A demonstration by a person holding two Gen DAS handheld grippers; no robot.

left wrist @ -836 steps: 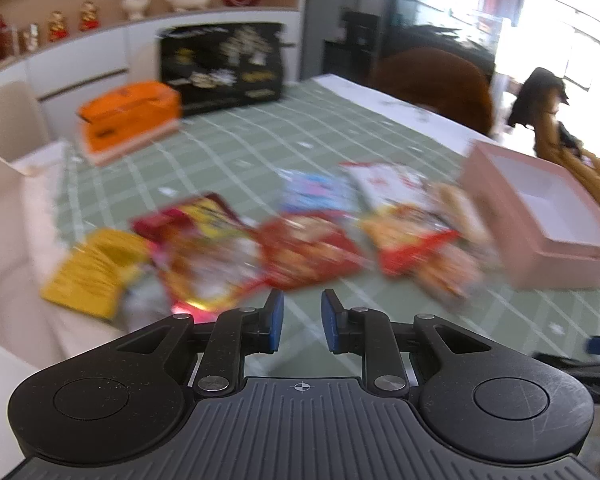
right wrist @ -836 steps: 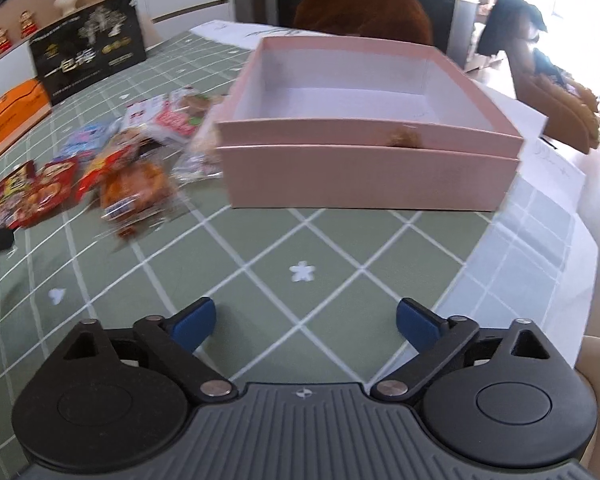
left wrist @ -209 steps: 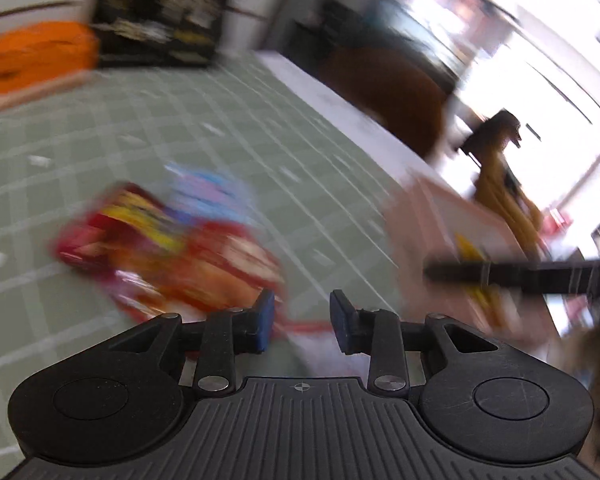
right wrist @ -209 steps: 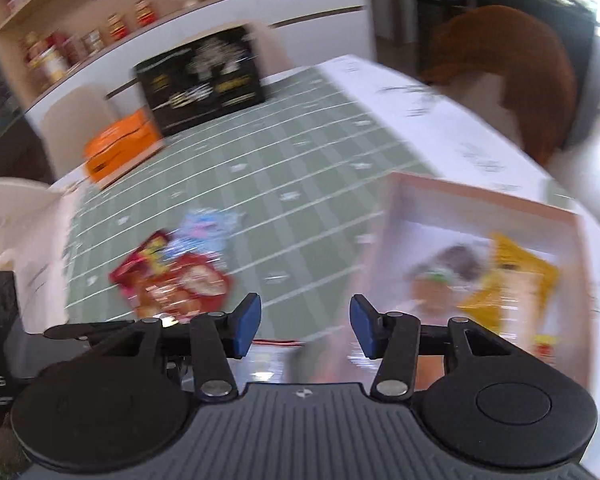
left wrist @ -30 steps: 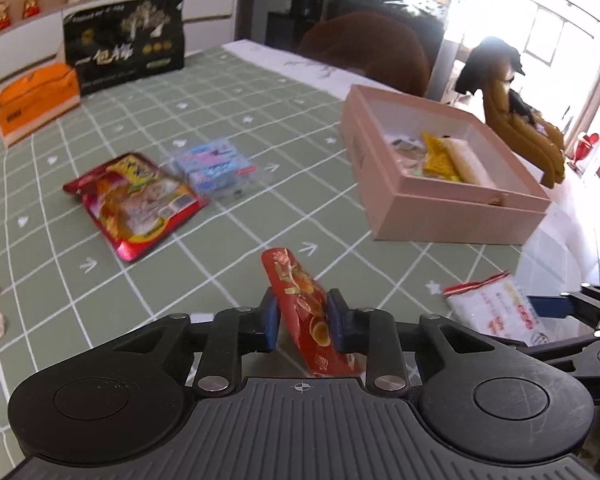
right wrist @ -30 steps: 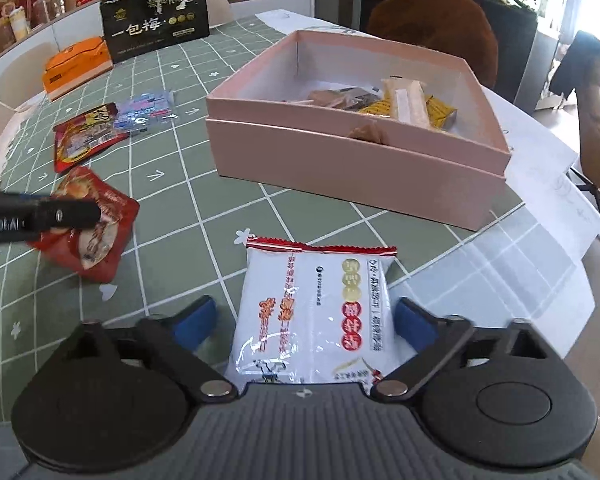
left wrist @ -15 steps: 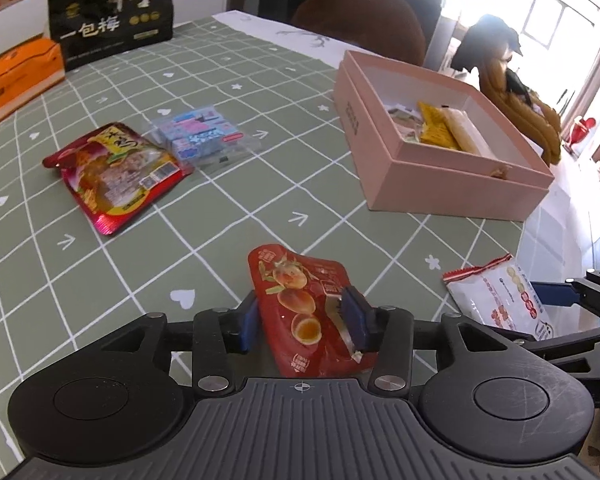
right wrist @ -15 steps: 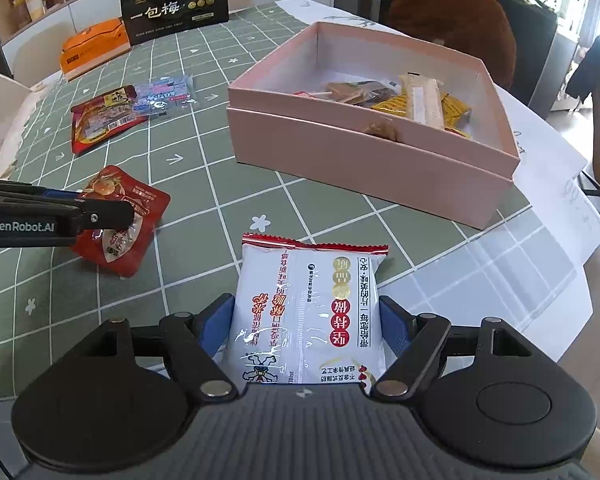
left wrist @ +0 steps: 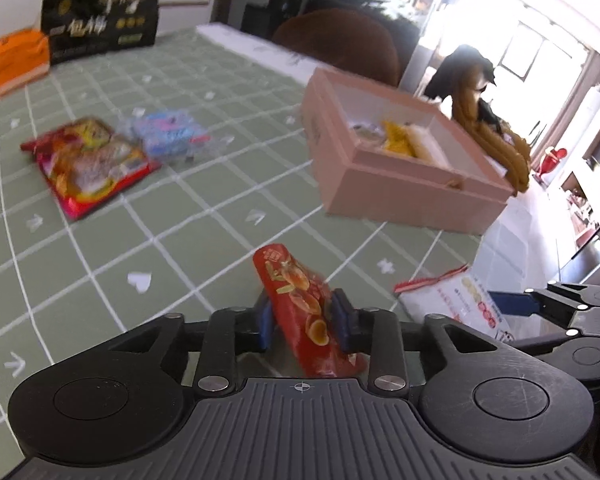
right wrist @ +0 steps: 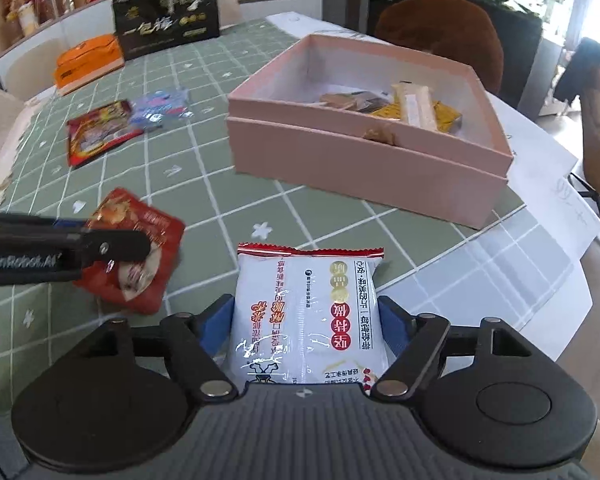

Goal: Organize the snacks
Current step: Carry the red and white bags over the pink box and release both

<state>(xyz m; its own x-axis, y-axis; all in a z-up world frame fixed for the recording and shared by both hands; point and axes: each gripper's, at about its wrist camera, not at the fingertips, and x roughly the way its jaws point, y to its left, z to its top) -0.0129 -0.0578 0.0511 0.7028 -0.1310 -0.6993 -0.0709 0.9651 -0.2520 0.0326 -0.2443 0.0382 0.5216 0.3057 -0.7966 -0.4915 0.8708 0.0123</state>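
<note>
My left gripper (left wrist: 303,320) is closing on the red snack packet (left wrist: 300,312), pads pinching it, near side of the pink box (right wrist: 364,160). My right gripper (right wrist: 306,326) clasps the white snack bag (right wrist: 306,312), also just short of the box. Several snacks already lie inside it. Left of the box, the large red pouch (left wrist: 88,160) and blue packet (left wrist: 172,134) still wait.

Bright daylight floods in from blown-out windows (left wrist: 540,52) at right; left view motion-blurred, right view sharp, edges fisheye-bent
</note>
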